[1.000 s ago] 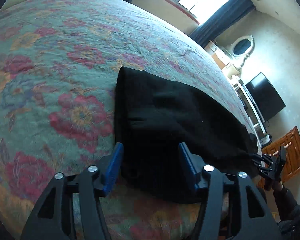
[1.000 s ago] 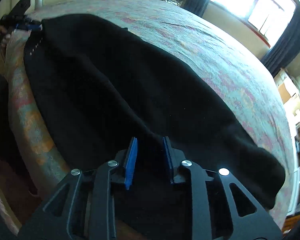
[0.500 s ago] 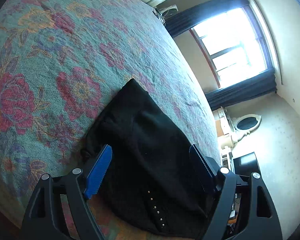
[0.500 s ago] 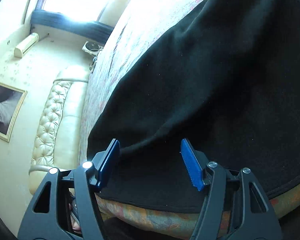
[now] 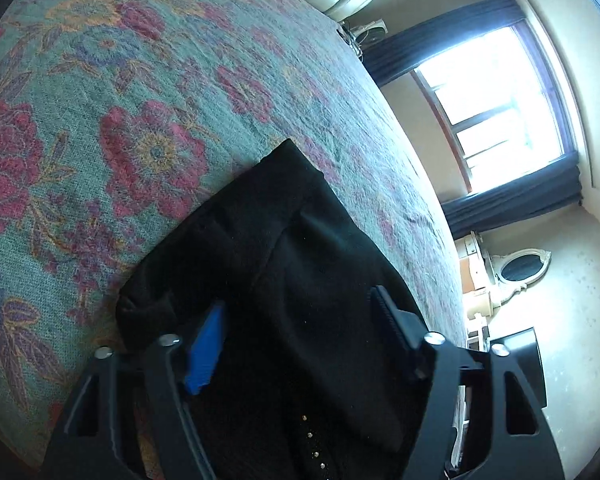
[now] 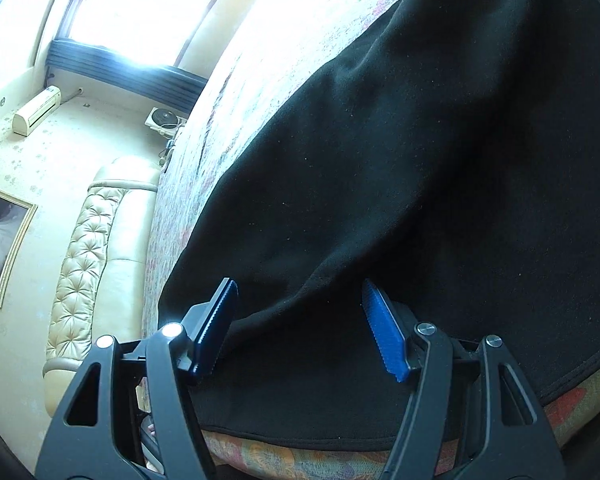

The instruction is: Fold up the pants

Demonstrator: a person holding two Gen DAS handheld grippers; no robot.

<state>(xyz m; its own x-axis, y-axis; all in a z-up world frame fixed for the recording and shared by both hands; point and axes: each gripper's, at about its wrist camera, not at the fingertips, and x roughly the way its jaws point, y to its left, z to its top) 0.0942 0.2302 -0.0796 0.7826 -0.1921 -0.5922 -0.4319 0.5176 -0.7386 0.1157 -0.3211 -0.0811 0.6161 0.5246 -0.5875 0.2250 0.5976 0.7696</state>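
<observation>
- Pants (image 5: pixel 300 280): black, lying partly folded at the near edge of the floral bedspread (image 5: pixel 140 100).
- Your left gripper (image 5: pixel 296 340) and right gripper (image 6: pixel 300 320): both spread wide above the fabric, gripping nothing.
- Room: bright window (image 5: pixel 500 100), tufted cream headboard (image 6: pixel 84 264).

A floral bedspread (image 5: pixel 148 92) in teal and red covers the bed. At two o'clock, daylight floods a dark-curtained window (image 5: pixel 500 92); an oval mirror (image 5: pixel 522 268) hangs at three. A tufted cream headboard (image 6: pixel 88 256) meets speckled walls.
</observation>
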